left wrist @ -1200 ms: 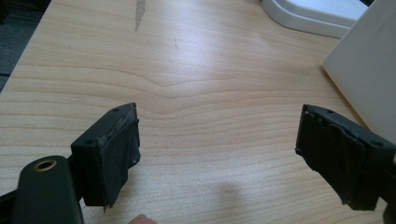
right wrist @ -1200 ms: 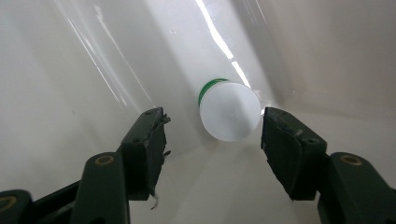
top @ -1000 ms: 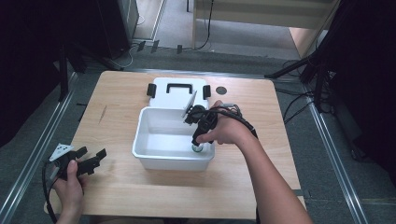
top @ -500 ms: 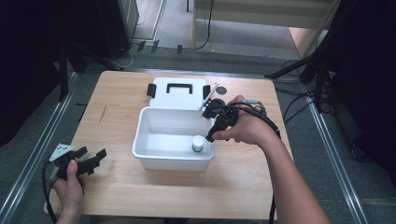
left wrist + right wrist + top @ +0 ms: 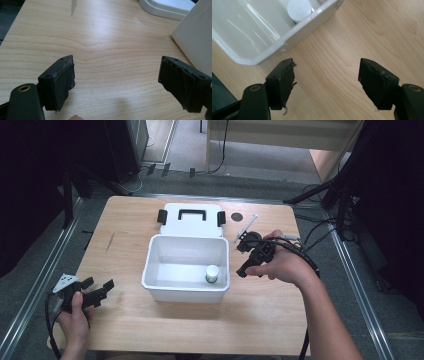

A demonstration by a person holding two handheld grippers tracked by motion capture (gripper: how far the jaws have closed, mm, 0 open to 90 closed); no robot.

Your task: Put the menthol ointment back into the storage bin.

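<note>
Pale wooden table (image 5: 190, 320) over grey floor; white bin (image 5: 185, 270) holds a capped bottle (image 5: 212, 273). My right gripper (image 5: 243, 257) hovers beside it, jaws wide; my left gripper (image 5: 97, 290) rests near the corner, wide

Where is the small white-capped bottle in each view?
High view: bottle stands in the bin's near right corner.
Left gripper view: not in it; a white bin wall at right.
Right gripper view: top centre, just inside the bin rim.
Shared landmark: the white bin.
</note>
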